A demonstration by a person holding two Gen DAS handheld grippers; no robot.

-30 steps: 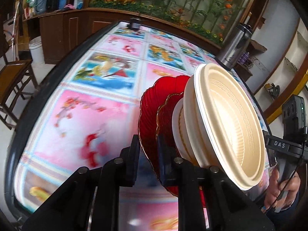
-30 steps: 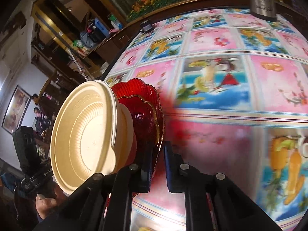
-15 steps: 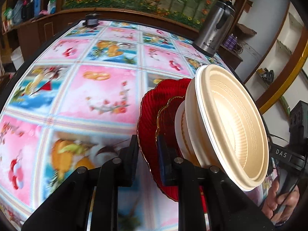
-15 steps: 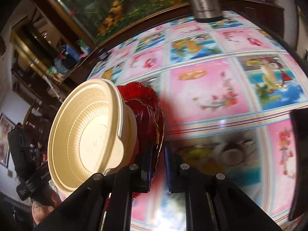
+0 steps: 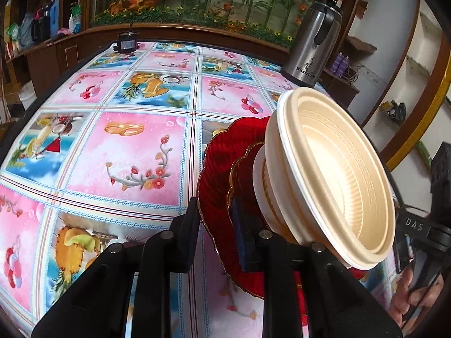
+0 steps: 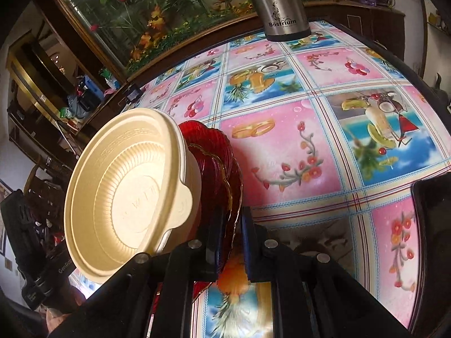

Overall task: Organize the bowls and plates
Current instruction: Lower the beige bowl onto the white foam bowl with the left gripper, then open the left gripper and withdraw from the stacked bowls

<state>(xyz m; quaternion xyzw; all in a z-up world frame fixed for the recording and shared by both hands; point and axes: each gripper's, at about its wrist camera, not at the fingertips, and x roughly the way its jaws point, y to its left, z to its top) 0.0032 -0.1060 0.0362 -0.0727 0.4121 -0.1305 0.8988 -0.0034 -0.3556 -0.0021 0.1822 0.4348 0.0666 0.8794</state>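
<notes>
Since 1 s earlier the view swung across the table [image 5: 126,146]; flask [image 5: 311,39] now nearer. L gripper [image 5: 217,236] jaws just eased slightly, red plate [image 5: 222,186] rim between them. R gripper [image 6: 229,242] clamped narrow on the opposite rim. Both angled down. Cream bowls [image 5: 332,180] sat stacked on the plates.

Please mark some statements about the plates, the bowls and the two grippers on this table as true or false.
1. Cream bowls sit nested on red plates. True.
2. The left gripper pinches the rim of the large red plate. True.
3. The right gripper is empty. False: it grips the red plates' rim from the opposite side.
4. The steel flask lies on its side. False: it stands upright.
5. The tablecloth is plain white. False: it shows pink and blue pictures.
</notes>
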